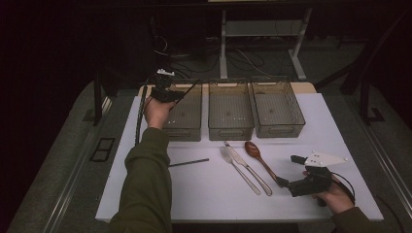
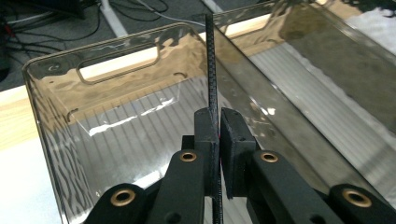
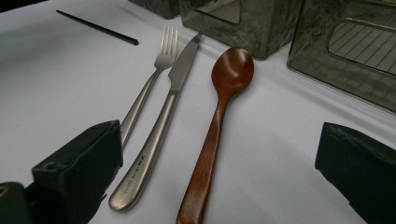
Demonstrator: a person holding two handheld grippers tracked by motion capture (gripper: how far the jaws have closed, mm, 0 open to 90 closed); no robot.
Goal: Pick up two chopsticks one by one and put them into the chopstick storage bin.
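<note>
My left gripper (image 2: 215,140) pinches a thin black chopstick (image 2: 210,65) whose lower end runs off the bottom edge of its view and whose tip is cut by the top edge. In my right gripper view the wooden spoon (image 3: 219,116) loses its handle end at the bottom edge, and the fork (image 3: 154,77) handle slips behind my near jaw.

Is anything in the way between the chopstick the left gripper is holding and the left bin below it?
Nothing visible. The left gripper is shut on the chopstick and holds it right over the open left bin. The bin's floor below looks bare, and its walls stand off to the sides of the stick.
</note>
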